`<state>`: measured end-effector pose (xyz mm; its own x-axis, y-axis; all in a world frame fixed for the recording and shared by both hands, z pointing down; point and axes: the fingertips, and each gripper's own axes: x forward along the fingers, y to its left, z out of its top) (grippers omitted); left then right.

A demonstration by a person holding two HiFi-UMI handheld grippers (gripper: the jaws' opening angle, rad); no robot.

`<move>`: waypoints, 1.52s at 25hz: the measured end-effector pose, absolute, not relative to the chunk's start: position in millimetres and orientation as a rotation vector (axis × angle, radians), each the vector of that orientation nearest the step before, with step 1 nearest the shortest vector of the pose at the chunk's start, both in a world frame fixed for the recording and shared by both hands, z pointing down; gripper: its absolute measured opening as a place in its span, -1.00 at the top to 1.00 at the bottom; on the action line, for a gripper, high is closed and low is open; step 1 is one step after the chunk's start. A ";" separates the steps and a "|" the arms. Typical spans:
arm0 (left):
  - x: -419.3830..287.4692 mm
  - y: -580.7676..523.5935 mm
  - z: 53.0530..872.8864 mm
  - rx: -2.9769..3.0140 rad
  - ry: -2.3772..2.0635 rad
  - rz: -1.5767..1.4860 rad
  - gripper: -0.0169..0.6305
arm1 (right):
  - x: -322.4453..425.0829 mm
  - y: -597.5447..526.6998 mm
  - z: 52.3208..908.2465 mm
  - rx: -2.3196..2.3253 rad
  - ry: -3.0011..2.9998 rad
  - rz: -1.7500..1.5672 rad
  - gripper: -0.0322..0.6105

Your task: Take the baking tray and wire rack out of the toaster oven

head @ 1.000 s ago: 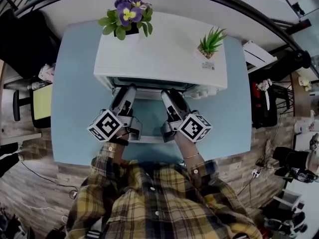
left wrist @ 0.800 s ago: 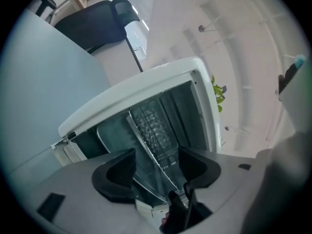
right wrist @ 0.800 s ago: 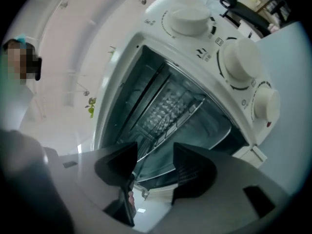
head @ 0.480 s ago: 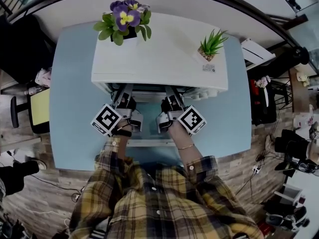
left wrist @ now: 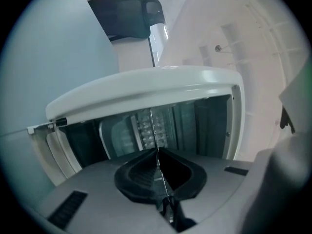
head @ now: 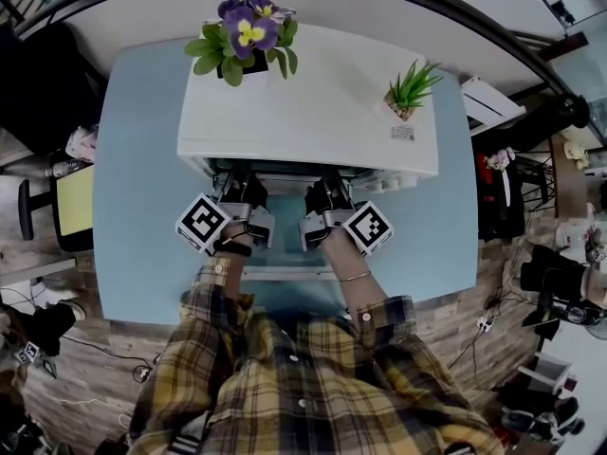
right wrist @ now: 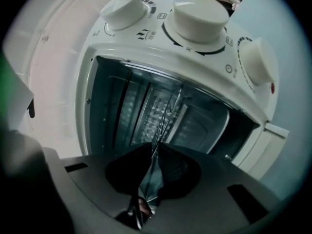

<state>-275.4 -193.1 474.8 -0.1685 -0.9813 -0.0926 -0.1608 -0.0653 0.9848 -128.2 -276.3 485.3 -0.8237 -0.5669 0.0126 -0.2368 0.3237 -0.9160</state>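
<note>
L claw (left wrist: 157, 155) and R claw (right wrist: 153, 155) have both just clamped shut, each on a thin metal edge. We think it's the wire rack (right wrist: 165, 113), since thin wires run from the R claw into the toaster oven (head: 308, 112). A shiny bit in the R claw may be the baking tray (right wrist: 150, 182), but that's hard to tell. The wire rack lies flat inside, straight ahead of both claws. Its front edge runs side to side w/ one claw on each half, both just as near. So we'd pull straight back toward us, hands level.
</note>
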 end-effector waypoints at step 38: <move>-202.3 -65.5 462.7 1.291 -1.316 -1.318 0.96 | -55.7 -147.8 470.1 -0.547 2.048 -1.677 0.87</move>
